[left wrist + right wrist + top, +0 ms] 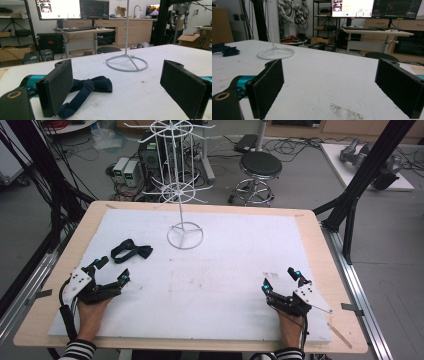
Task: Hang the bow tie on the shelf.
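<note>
Left gripper: rests low on the white sheet, flat black felt-like pads spread wide, nothing between them.
Right gripper: near the front edge, jaws parted wide and empty, pads coarse and dark.
Bow tie: soft navy fabric with a looped strap, lying flat just beyond the left gripper, beside its left pad.
Table cover: matte white, smudged.
Wire stand: thin white metal, ring base, upright pole, hooked arms.

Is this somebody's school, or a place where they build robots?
Most likely a robotics lab or workshop. Computer monitors sit on a desk behind the table, robot parts hang at the back, and cables sprawl over the floor.
</note>
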